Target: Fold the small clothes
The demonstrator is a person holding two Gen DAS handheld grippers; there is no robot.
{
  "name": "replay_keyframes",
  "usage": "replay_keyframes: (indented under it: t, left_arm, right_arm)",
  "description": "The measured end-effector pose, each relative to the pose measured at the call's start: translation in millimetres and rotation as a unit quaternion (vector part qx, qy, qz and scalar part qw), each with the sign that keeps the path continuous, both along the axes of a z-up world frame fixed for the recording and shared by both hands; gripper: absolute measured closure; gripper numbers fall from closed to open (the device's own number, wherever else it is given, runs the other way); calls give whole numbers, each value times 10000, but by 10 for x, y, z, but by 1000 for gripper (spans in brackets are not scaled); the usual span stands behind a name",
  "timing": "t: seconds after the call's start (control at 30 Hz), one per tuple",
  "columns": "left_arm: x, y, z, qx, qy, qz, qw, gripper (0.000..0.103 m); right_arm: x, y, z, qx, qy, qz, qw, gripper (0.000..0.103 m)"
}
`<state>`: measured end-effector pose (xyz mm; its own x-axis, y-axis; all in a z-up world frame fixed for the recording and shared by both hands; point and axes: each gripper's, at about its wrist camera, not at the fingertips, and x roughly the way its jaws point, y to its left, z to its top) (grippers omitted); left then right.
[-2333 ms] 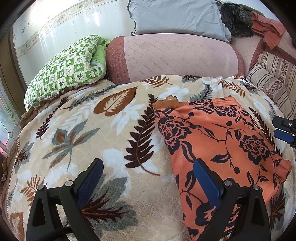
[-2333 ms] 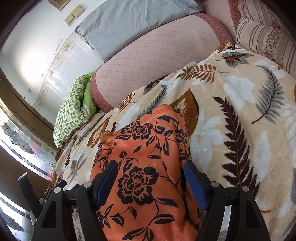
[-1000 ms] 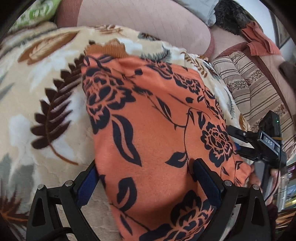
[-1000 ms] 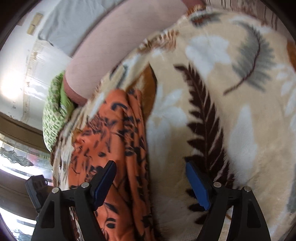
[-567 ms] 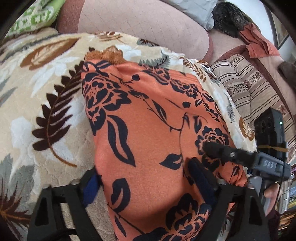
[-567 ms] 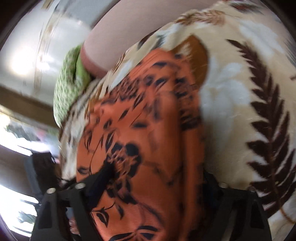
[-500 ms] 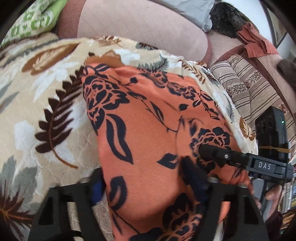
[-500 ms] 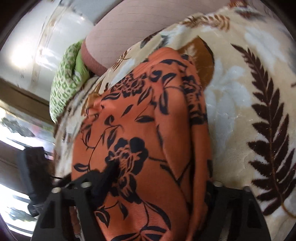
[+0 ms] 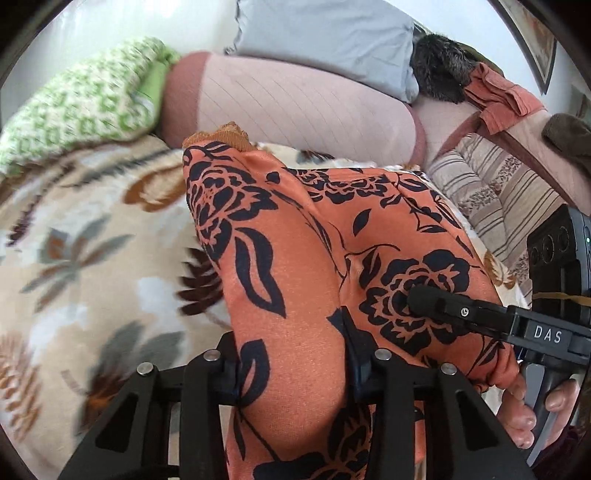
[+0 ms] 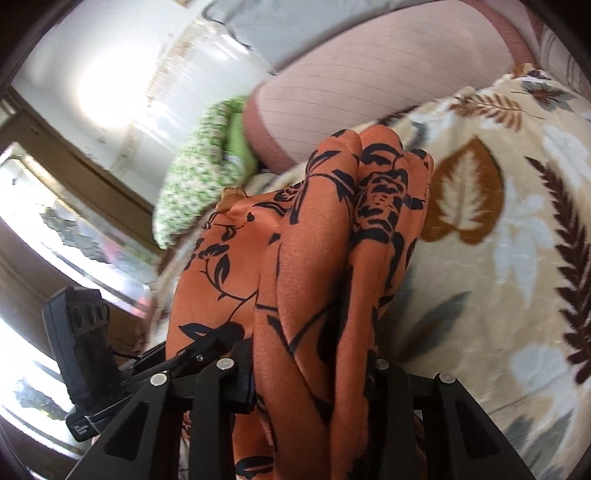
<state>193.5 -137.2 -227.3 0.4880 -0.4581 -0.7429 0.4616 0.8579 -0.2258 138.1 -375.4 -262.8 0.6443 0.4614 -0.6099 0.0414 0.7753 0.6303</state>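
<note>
Left wrist view showed my left gripper (image 9: 291,354) and right gripper (image 10: 314,369) closing on the cloth (image 9: 314,240); a weak pinch could let it slip.

Both your wrist cams sit right up close, angled down along the fingers toward the pink bolster (image 9: 295,107) — shared bit's the orange floral garment (image 9: 314,258) on the leaf-print blanket (image 10: 517,258).

leaf-print blanket (image 9: 92,258) covers the bed; pink bolster (image 9: 295,107), grey pillow (image 9: 325,33) and green quilt (image 9: 74,107) against a glossy white wall (image 10: 110,74)
</note>
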Motion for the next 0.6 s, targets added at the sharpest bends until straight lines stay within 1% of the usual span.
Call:
replay_keyframes:
  t: [0.1,0.23,0.33,0.43,0.6]
  left_arm:
    - [-160,204,66,193,-131,174,9996,61]
    - [-313,475,61,263,-140,306,9991,61]
    - [-387,563,46,403,-207,345,9984,61]
    - [-419,608,3,499,-166,359,9980,61]
    - [-428,666,-128,598,-27,362,9975,61]
  right_arm:
    - [-67,203,57,160,-74,142,9997,66]
    - [-175,471,56,293,-83,267,9992,66]
    - [-301,602,6,430,-38,306,9986,66]
    - [-354,706,-73,505,0,270,9984,66]
    - [-301,804,-191,568,125,249,9980,66]
